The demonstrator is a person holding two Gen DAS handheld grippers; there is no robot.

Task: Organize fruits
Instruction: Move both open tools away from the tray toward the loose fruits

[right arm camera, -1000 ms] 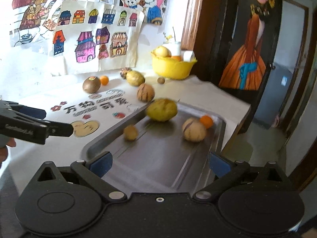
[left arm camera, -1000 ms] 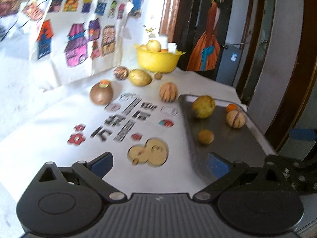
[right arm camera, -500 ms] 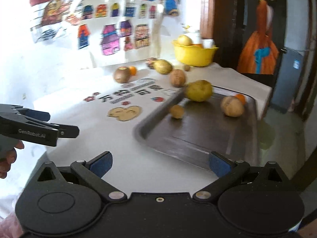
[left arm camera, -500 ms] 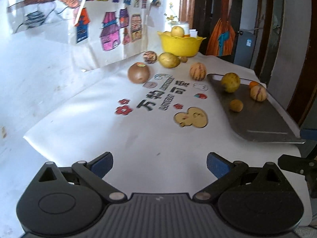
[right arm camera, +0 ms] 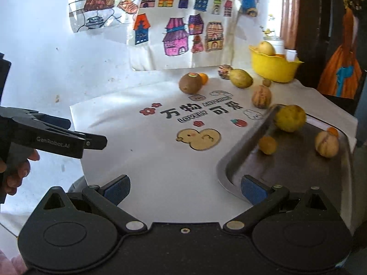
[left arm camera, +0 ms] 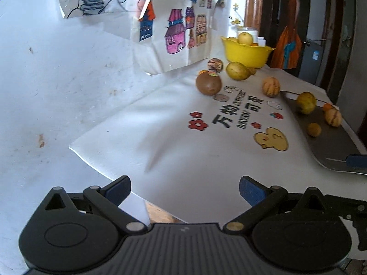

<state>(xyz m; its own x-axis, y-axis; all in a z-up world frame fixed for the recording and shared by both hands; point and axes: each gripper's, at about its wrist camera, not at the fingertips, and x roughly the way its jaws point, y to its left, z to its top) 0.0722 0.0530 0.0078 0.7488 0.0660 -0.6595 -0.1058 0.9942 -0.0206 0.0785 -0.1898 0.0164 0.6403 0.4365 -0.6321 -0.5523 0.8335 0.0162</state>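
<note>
A grey metal tray (right arm camera: 298,169) at the right holds a yellow-green fruit (right arm camera: 290,118), a small yellow fruit (right arm camera: 267,145), a striped pale fruit (right arm camera: 326,143) and a small orange (right arm camera: 333,131). On the white cloth at the back lie a brown kiwi (right arm camera: 190,83), an orange (right arm camera: 203,78), a dark striped fruit (right arm camera: 224,71), a yellow-green mango (right arm camera: 240,78) and a striped melon (right arm camera: 261,96). My left gripper (left arm camera: 184,189) is open and empty over the cloth's near left corner. My right gripper (right arm camera: 185,186) is open and empty at the tray's near corner. The tray (left arm camera: 330,137) also shows in the left wrist view.
A yellow bowl (right arm camera: 274,67) with fruit stands at the back right by the wall. Children's drawings (right arm camera: 179,34) hang on the wall behind. The cloth (right arm camera: 160,160) has printed characters and a duck. The table edge drops off at the right past the tray.
Both grippers have pulled back toward the near left; the fruits and tray now look farther off. The fruits have not moved. Both grippers stay open.
</note>
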